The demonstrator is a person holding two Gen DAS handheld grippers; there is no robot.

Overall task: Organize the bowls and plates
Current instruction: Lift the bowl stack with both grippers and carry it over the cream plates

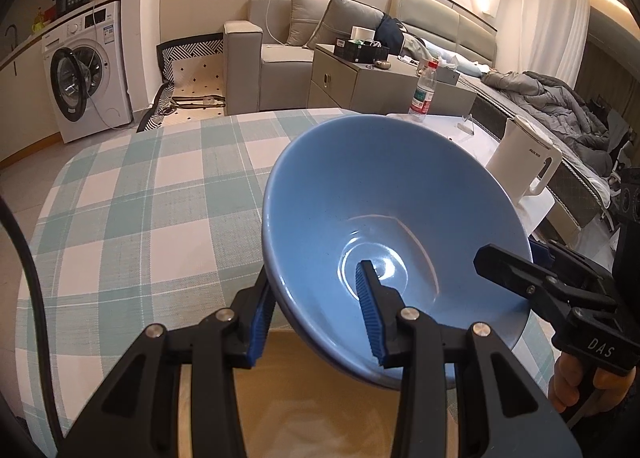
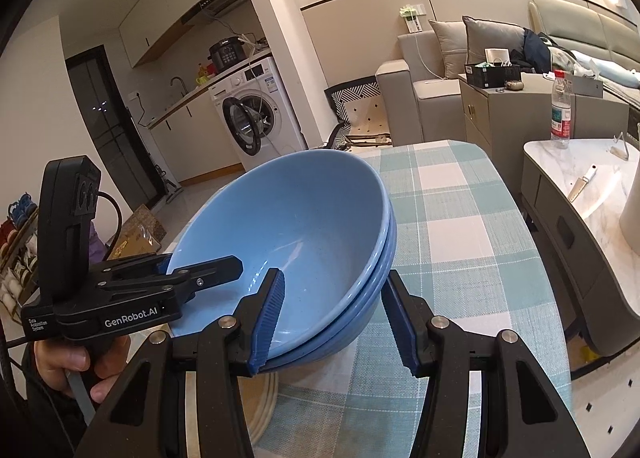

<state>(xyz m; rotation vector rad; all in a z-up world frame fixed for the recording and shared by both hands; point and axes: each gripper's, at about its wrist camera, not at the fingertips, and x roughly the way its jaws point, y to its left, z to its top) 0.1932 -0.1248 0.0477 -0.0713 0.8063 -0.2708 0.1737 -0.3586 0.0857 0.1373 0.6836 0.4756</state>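
Left gripper (image 1: 318,318): jaws part-closed across the near rim of the blue bowl stack, one ribbed blue pad inside the top bowl, the other against the outer wall; whether it pinches firmly cannot be told. Right gripper (image 2: 334,322): jaws set astride the opposite rim in the same way, inner pad in the bowl, outer pad beside the lower bowl's wall with a sliver of gap showing, so contact is uncertain. Table (image 1: 132,194): covered by a green-and-white check cloth, the work surface. Blue bowls (image 2: 304,234): two nested, tilted, their far edge raised above the cloth; a grip from both sides likely serves to keep the nested pair steady and together as one load. Beige plate (image 1: 328,410): lies on the cloth under and in front of the bowls, partly hidden; judged the likely seat for the stack, bowls on plate. White kettle (image 1: 524,162): stands on the neighbouring pale table, well apart. Water bottle (image 2: 560,110): upright on that same pale table, not involved.
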